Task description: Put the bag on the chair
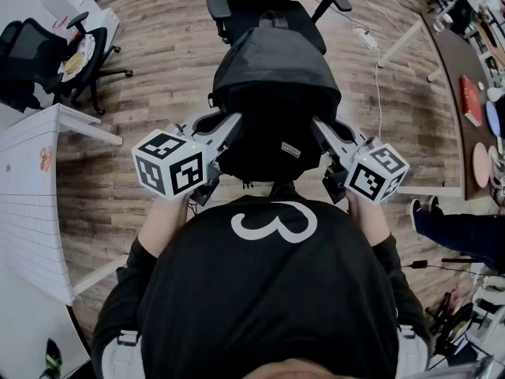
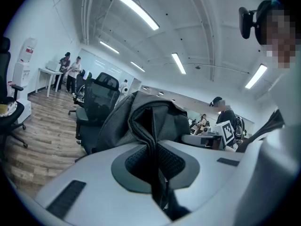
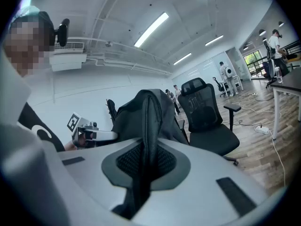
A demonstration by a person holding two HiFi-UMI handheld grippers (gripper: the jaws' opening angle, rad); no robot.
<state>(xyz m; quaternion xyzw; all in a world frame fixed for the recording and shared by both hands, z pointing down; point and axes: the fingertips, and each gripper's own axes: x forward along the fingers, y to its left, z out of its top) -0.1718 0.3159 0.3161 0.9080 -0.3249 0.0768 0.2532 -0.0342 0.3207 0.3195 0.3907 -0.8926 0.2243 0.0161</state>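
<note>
The left gripper (image 1: 226,135) and right gripper (image 1: 322,135) each clamp only a thin fold of the dark grey fabric bag (image 1: 276,77), held aloft just short of the far black office chair (image 1: 229,10), so slipping fabric could drop it.

Open-plan office: a wood-plank floor (image 1: 158,22) runs under white desks (image 1: 31,212) at the near left and a brown desk (image 1: 458,61) at the right, where a red book (image 1: 471,101) lies. A black swivel chair (image 1: 252,6) stands at the far centre, a second chair (image 1: 24,46) at the far left. A power strip (image 1: 365,38) trails its cable over the boards. Long strip lights (image 2: 138,11) line the high white ceiling, and people (image 2: 70,68) stand by a far white table (image 2: 47,72).
</note>
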